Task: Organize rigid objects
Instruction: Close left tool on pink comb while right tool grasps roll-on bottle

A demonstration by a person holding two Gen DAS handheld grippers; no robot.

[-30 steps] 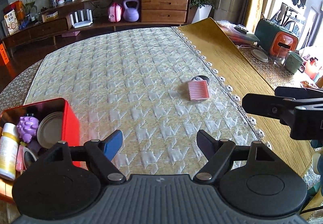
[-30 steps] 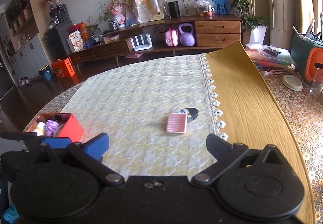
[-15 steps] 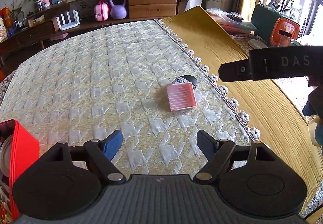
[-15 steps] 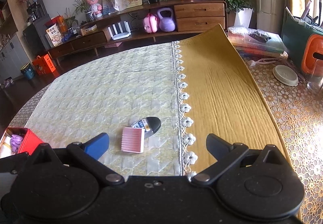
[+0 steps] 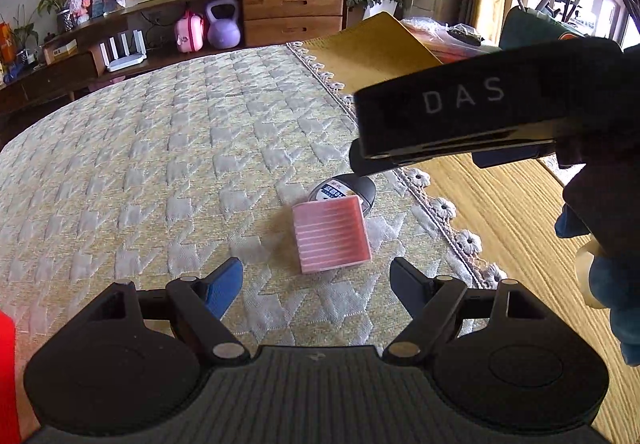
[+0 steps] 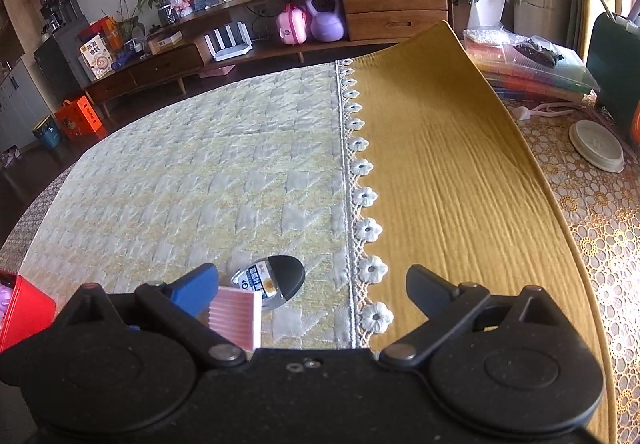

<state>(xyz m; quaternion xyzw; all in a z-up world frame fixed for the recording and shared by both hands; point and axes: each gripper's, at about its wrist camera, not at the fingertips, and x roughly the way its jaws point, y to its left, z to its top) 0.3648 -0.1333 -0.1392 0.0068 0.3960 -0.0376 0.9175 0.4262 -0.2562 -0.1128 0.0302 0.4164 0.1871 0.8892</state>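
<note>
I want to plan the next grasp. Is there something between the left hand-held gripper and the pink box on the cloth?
Nothing visible lies between them. The left hand-held gripper is open, and only bare cloth separates it from the pink box. The black container sits behind the box, touching it.
</note>
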